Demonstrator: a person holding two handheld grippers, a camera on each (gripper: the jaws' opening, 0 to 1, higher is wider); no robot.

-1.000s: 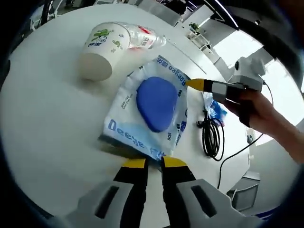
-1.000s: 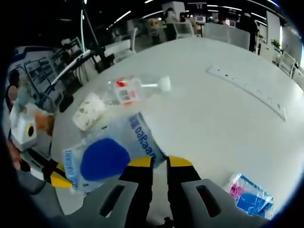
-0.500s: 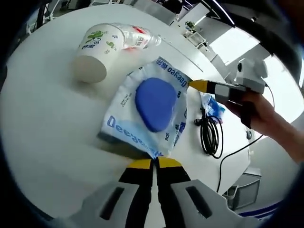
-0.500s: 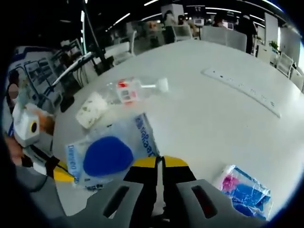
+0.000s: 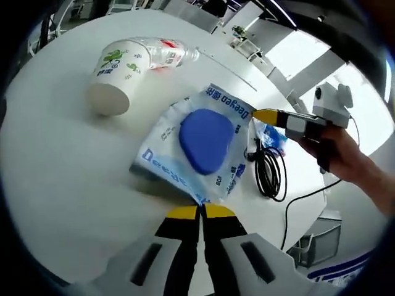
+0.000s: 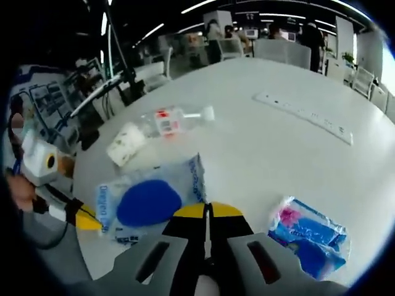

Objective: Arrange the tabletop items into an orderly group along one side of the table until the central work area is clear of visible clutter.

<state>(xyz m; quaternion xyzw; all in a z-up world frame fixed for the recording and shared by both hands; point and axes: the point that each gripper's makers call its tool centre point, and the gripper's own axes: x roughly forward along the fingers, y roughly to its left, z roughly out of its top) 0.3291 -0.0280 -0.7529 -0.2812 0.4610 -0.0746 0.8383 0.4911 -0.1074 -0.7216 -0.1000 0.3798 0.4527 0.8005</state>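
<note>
— Wipes?

— Wipes pack (image 5: 200, 148), white and blue with a big blue lid, lies flat mid-tabletop (image 5: 55, 172). My left gripper (image 5: 199, 213) is at its near corner, yellow tips together; whether they pinch the wrapper edge I cannot tell. My right gripper (image 5: 266, 115) shows in the left gripper view at the pack's far corner, by the printed edge. In the right gripper view that gripper's tips (image 6: 207, 211) are also closed against each other, just beside the pack's (image 6: 151, 200) edge, and again I cannot tell if any wrapper is caught.

— What else is on there?

— Paper cup (image 5: 114, 77) with green print, lying on its side, well beyond the pack. Clear bottle (image 5: 163, 52) with a red label, also on its side, touching or nearly touching the cup. In the right gripper view the two (image 6: 126, 143) (image 6: 173, 119) sit side by side past the pack.

— And on your right?

— Coiled black cable (image 5: 266, 176) just beside the pack, its lead running off the tabletop edge. Small blue-and-pink packet (image 6: 305, 234) near my right gripper. Long white strip (image 6: 302, 116) lies farther back.
</note>
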